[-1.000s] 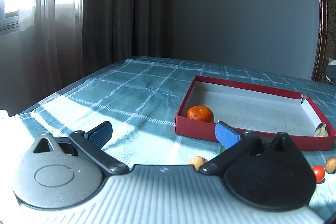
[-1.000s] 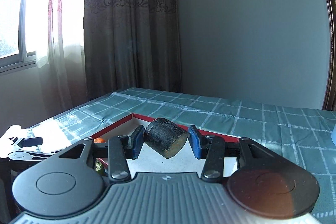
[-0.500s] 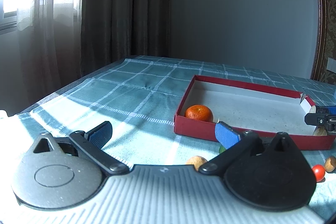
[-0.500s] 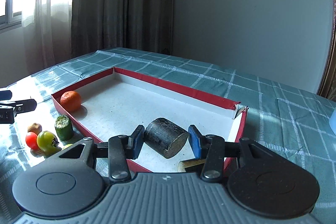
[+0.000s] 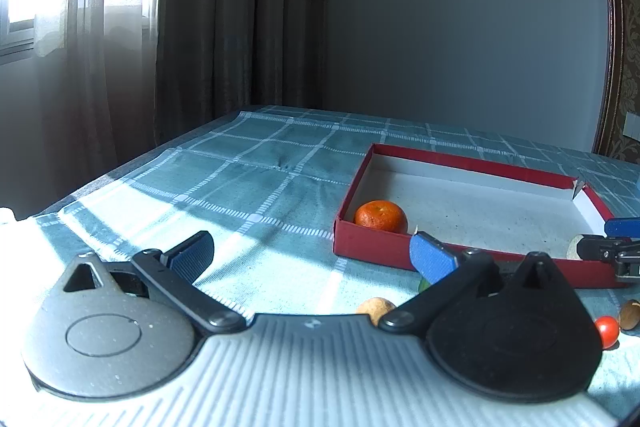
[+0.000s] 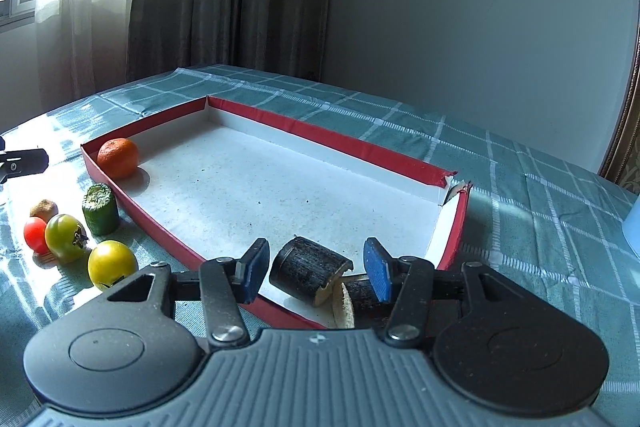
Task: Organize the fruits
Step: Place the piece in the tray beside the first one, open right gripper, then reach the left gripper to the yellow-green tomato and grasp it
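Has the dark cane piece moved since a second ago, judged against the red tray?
Yes. The dark cane piece has come down to the red tray, at its near corner, between the opening fingers of the right gripper, whose pads stand clear of it.

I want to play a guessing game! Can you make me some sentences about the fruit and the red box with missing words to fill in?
1. The orange mandarin sits inside the ____ box.
2. The yellow tomato lies ____ the box, on the checked cloth.
3. The dark cane piece between the right gripper pads is lying ____ the box.
4. The left gripper holds ____.

Missing words: red; outside; inside; nothing
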{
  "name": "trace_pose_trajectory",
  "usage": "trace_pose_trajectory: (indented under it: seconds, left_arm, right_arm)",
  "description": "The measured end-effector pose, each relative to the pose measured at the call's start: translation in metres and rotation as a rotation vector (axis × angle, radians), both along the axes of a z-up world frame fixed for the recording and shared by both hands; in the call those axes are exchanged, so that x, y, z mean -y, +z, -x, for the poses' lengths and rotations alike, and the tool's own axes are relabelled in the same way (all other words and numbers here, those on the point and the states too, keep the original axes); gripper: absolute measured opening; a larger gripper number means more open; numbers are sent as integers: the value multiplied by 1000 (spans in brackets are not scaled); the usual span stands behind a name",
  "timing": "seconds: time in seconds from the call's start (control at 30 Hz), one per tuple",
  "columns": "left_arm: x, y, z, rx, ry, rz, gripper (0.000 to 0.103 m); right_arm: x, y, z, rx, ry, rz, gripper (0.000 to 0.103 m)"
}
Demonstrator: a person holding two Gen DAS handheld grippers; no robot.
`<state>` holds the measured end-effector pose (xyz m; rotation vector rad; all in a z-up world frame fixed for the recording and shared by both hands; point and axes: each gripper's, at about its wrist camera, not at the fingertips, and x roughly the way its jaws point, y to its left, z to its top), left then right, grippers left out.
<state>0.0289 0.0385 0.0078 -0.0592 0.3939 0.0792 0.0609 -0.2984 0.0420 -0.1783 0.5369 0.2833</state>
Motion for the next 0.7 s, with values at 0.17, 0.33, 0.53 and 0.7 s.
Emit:
trace_pose_trajectory:
  seconds: [0.17,0.33,0.53,0.7]
  left_arm:
    - [-3,1,3,2,-9,13,103]
    - [-3,0,24,37,-96,-2,103]
    - [4,-4,42,60,-190,-76,103]
    - [23,-2,48,97,-207,-104,103]
  right_arm:
    - [25,11,24,52,-47,-103,73]
    - [52,14,55,79,-93,-182,73]
    - [69,-1,72,45,-100,-257,76]
    - [72,-3,69,19,-106,-286,78]
